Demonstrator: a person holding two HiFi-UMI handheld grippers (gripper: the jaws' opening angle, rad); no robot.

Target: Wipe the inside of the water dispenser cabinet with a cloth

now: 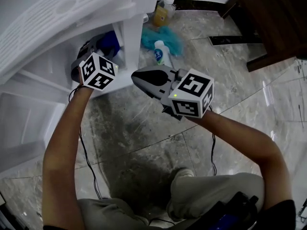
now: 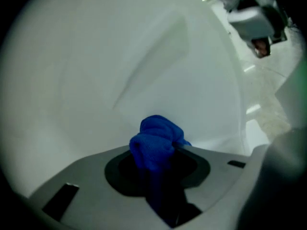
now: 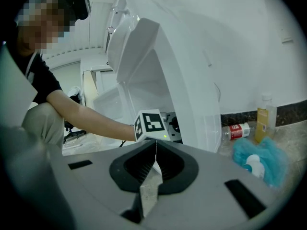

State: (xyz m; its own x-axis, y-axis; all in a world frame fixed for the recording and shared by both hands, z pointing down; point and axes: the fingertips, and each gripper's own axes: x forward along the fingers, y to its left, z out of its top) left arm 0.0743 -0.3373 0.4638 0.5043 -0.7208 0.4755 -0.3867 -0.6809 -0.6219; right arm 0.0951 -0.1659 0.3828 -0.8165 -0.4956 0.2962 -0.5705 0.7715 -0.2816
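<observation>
The white water dispenser cabinet (image 1: pixel 128 38) stands open at the upper left of the head view. My left gripper (image 1: pixel 99 51) reaches into it, shut on a bunched blue cloth (image 1: pixel 110 41). In the left gripper view the blue cloth (image 2: pixel 156 142) sticks out from between the jaws of my left gripper (image 2: pixel 156 153), close to the cabinet's white inner wall (image 2: pixel 120 71); whether it touches I cannot tell. My right gripper (image 1: pixel 135 76) hovers outside, in front of the cabinet, shut with nothing between its jaws. In the right gripper view my right gripper (image 3: pixel 155 153) points at the cabinet (image 3: pixel 187 80).
On the marble floor right of the cabinet lie a teal cloth (image 1: pixel 165 34), a small white bottle (image 1: pixel 160 52) and a yellow bottle (image 1: pixel 162 14). A red-labelled bottle (image 3: pixel 235 131) lies by the wall. Dark wooden furniture (image 1: pixel 268 18) stands at the upper right.
</observation>
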